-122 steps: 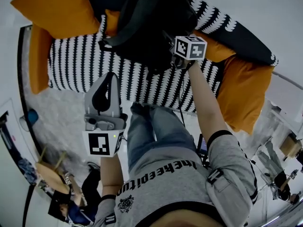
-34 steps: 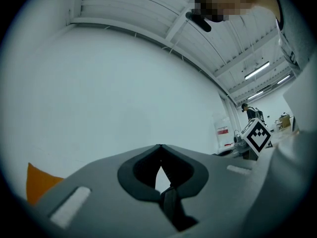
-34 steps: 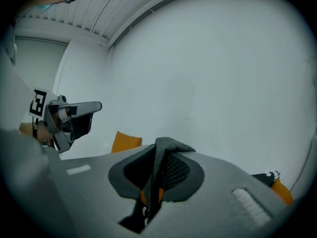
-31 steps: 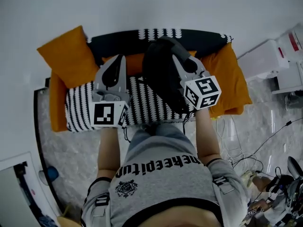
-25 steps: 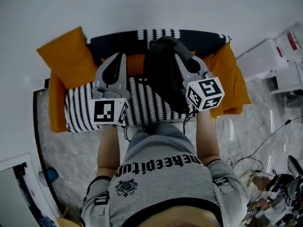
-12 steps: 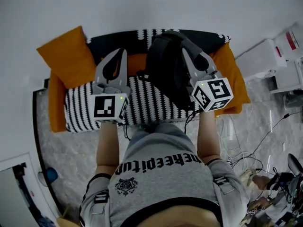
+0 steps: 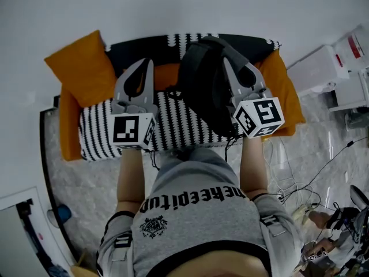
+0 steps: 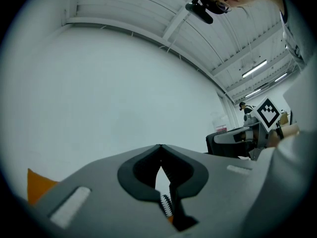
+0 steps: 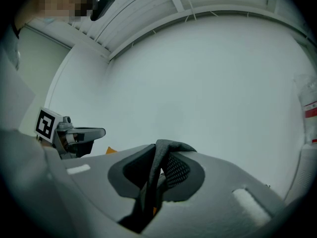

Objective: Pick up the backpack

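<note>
I stand in front of a couch point(image 7: 179, 123) with a black and white stripy cover. Orange cushions point(image 7: 78, 68) lie at both ends of it. Behind the couch, at 12 o'clock, is a plain white wall point(image 7: 173, 10). The floor point(image 7: 86, 178) under me is grey and speckled. Wires point(image 7: 294, 183) lie on the floor at 3 o'clock, and white boxes point(image 7: 323, 68) stand at 2 o'clock.

The black backpack point(image 7: 202, 91) is over the middle of the couch, at 12 o'clock from me. It sits right between my two claws. I cannot tell if its bottom touches the couch.

My right claw point(image 7: 229, 68) is at 3 o'clock from the backpack, touching it. The two jaws are squeezed on a strap point(image 9: 154, 167) of the backpack. The strap goes over the tip and down between the jaws, so they are only a tiny bit apart.

My left claw point(image 8: 159, 150) is at 9 o'clock from the backpack, just beside it but not touching. Its tips are pressed together and it has nothing in it. It points at the white wall.
</note>
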The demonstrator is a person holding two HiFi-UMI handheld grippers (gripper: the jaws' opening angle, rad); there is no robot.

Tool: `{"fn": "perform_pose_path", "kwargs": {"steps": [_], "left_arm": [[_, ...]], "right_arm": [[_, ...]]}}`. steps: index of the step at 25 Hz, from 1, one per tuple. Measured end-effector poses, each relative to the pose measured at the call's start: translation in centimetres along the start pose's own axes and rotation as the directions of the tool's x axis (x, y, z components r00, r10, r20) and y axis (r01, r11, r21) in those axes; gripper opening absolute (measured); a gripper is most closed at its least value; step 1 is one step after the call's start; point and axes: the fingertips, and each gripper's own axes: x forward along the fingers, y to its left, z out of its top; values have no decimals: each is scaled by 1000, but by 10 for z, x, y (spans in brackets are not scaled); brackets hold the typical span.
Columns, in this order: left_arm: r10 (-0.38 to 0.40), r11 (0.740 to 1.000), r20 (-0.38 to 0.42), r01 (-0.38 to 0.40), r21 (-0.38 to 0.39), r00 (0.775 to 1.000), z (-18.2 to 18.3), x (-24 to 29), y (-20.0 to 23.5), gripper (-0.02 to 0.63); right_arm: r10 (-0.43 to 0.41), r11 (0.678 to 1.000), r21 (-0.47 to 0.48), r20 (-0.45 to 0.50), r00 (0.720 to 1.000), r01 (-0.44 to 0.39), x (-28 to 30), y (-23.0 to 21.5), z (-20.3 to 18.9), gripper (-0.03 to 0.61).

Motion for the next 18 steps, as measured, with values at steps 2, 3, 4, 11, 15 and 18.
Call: {"fn": "perform_pose_path", "kwargs": {"steps": [2,3,4,11,15,18], "left_arm": [[2,1000,-4,-2,2,1000,-1,-2,2,20],[2,1000,-5,-2,1,1000,-1,-3,2,20],[1,1000,-5,-1,-1,1000,0,-4,3,20],[-14,1000,-8,14,5,1000,-5,-6,7,20],[-15,1000,-10,15,-2,1000,-7,-9,11,20],[-9,1000,-14,8,-8,1000,-7,-10,14,20]], "right_arm": [[-3,1000,2,2,1000,3,-2,2,-1,41],[-4,1000,2,2,1000,4,-2,4,-2,41],[-4,1000,1,3,1000,4,-2,6,-2,41],[-21,1000,1,15,1000,21,-5,14,-1,41],[-27,1000,2,20,999,27,-6,18,-1,41],[-35,999,-4,23,999,35,-4,19,0,41]]}}
